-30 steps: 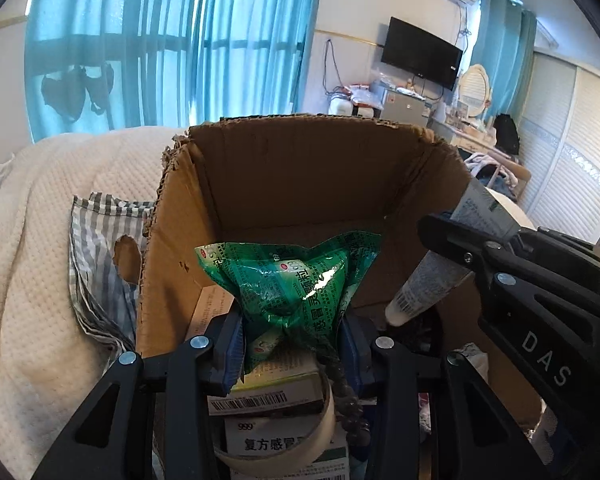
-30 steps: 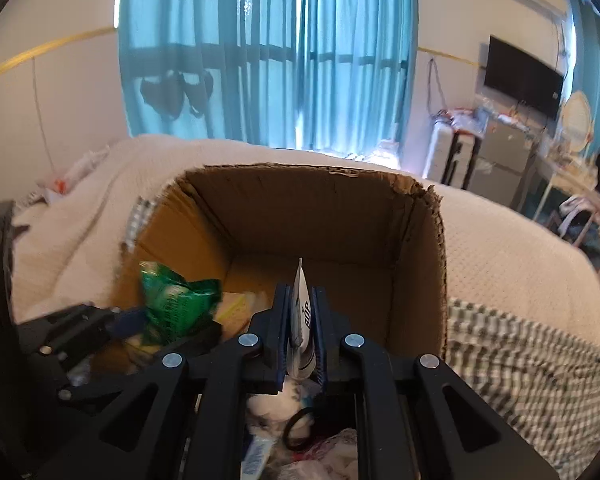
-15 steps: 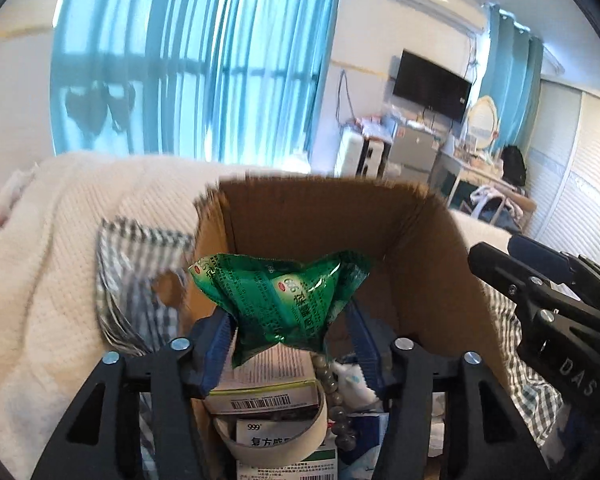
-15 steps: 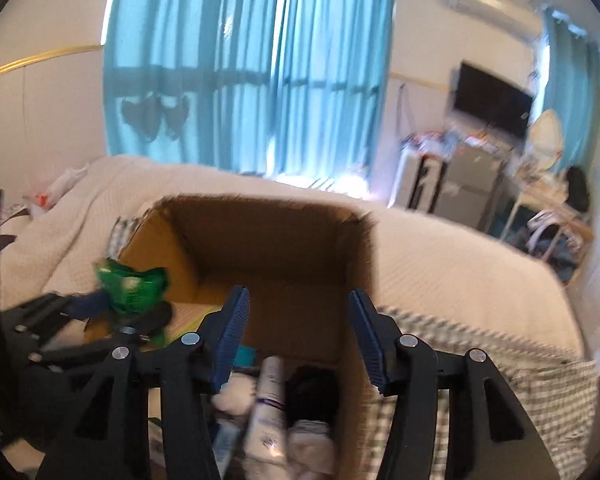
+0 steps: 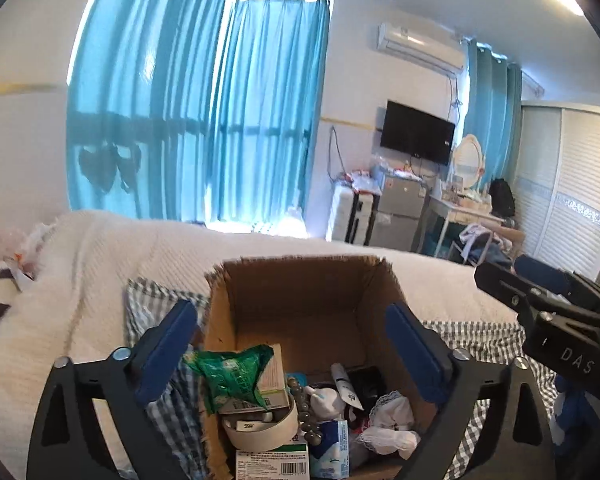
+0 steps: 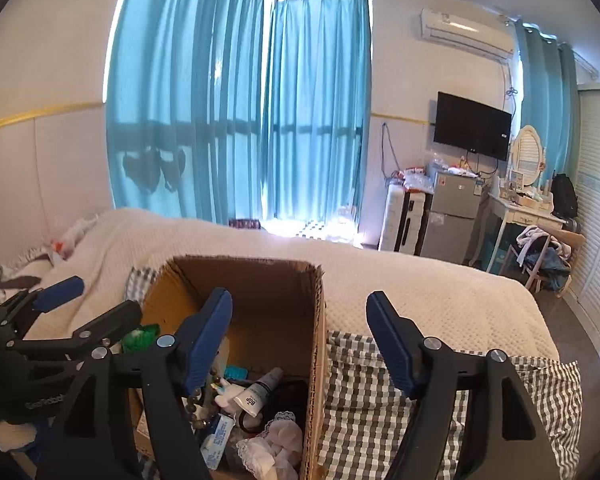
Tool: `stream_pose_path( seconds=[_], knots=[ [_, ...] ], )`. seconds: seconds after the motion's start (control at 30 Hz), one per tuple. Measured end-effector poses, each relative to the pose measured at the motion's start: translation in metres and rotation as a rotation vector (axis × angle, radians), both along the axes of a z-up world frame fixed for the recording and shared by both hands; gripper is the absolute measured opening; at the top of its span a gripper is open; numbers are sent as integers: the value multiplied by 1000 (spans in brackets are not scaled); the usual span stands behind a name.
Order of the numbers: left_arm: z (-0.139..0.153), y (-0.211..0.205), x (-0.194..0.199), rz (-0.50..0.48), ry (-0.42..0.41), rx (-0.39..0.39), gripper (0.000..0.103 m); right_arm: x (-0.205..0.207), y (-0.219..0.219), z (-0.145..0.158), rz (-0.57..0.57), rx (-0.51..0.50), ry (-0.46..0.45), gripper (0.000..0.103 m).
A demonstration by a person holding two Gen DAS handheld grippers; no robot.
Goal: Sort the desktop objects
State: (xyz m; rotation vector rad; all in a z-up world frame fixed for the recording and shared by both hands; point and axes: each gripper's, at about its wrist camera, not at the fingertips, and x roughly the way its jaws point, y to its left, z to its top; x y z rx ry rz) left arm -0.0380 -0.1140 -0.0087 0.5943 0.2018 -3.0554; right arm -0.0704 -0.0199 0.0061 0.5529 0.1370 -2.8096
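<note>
An open cardboard box (image 5: 300,304) (image 6: 276,292) stands on a checked cloth on the bed. In it lie a green foil packet (image 5: 230,376) (image 6: 140,338), medicine boxes (image 5: 272,458), a tape roll (image 5: 260,430), a bead string (image 5: 300,404), a white tube (image 5: 344,384) (image 6: 260,390) and white lace cloth (image 5: 388,426) (image 6: 276,440). My left gripper (image 5: 292,352) is open and empty above the box; it also shows in the right wrist view (image 6: 72,312). My right gripper (image 6: 300,340) is open and empty over the box's right wall; it shows at the right of the left wrist view (image 5: 540,292).
The grey-and-white checked cloth (image 6: 364,392) lies under the box on a cream bedspread (image 6: 420,288). Blue curtains, a wall television (image 6: 472,126), a small fridge (image 6: 452,216) and a dressing table stand beyond the bed.
The left gripper opened and let the green packet drop into the box. The right gripper let go of the white tube, which now lies in the box. Both grippers rose and drew back.
</note>
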Motion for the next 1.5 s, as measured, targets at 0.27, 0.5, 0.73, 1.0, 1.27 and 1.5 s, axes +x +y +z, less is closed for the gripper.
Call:
stream_pose_path(
  seconds=[0.27,0.5,0.73,1.0,1.27,1.5],
  knots=[
    [33,11,44,-10,93,10,103,29,12,25,7,-25,37,75],
    [60,33,77,-21,172,-2,103,65,38,54,-13,-49,104,86],
    [78,58,104,-71,238,-10,103,99,67,75,-41,-74,162,96],
    [89,87,114,-105,253,-22,103,126,92,78,-95,-39,232,103],
    [82,114,104,-135,239,-28,103,137,119,62,-163,-25,277,103],
    [43,127,81,-148,171,-36,103,119,148,16,-211,-51,229,103]
  ],
)
